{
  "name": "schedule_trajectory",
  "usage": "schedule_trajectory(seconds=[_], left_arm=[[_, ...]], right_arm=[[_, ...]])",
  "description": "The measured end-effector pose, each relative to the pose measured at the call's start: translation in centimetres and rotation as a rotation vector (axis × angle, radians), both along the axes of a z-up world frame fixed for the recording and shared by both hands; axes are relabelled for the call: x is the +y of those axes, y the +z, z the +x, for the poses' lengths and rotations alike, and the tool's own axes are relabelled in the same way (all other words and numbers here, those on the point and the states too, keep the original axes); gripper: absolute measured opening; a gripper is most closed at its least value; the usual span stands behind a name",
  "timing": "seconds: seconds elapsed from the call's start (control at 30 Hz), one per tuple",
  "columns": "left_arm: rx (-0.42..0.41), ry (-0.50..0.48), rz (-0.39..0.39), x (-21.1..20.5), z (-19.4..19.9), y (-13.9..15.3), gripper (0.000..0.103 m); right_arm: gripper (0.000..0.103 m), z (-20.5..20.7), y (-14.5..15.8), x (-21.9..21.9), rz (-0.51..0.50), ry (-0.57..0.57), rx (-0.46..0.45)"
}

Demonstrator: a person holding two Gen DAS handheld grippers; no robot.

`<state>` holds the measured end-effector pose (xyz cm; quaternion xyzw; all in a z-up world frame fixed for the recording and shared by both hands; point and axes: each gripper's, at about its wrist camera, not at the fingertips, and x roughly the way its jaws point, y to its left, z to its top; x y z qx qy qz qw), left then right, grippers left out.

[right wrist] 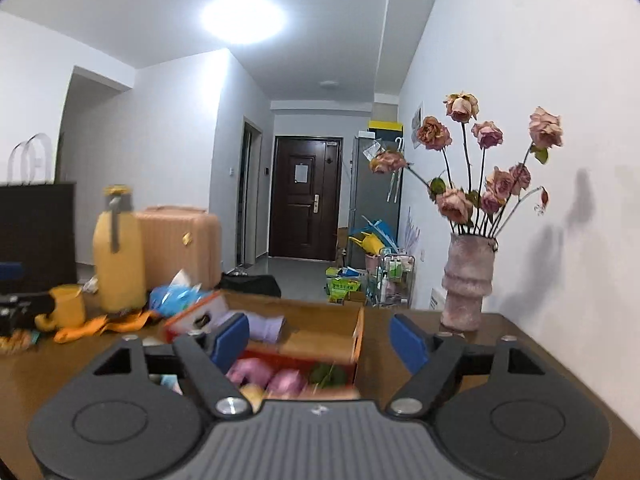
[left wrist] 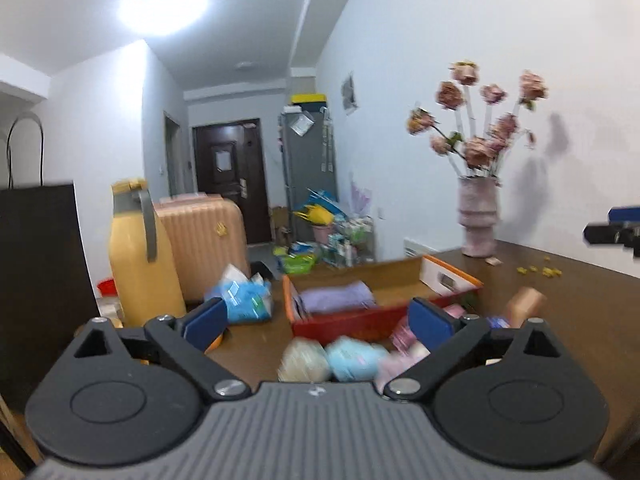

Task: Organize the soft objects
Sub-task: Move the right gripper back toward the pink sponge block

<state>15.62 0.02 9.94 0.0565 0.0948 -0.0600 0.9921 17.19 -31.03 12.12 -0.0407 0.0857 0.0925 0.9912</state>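
Glossy brown wood on the table (right wrist: 520, 344), catching the ceiling light; the box (right wrist: 320, 332) looks like plain matt cardboard with a soft lilac cloth (left wrist: 336, 296) folded inside, the vase (right wrist: 466, 280) shows a rough, chalky pink finish (ceramic, probably), and the suitcase (left wrist: 204, 248) is ribbed plastic
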Motion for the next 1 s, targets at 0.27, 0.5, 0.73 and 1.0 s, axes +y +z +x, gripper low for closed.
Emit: schedule_trajectory(seconds=[0.27,0.5,0.73,1.0], left_arm=[[0.094,-0.047,0.019,-1.6,-1.7,-2.6,0.100],[0.123,-0.090,-0.006,-3.0,0.2,-3.4,0.100],[0.177,-0.105,0.013,-4.7,4.7,-4.7,0.100],[0.240,-0.099,0.014,-5.7,8.7,-6.3,0.100]], right_arm=[[0.083,-6.1,-6.7,1.7,0.049,0.039,0.100],[0.083,-3.8,-7.6,1.4,0.030,-0.032,0.137],[0.084,2.6,-8.5,1.1,0.016,-0.073,0.178],[0.089,10.4,-8.6,3.7,-0.047,-0.157,0.187]])
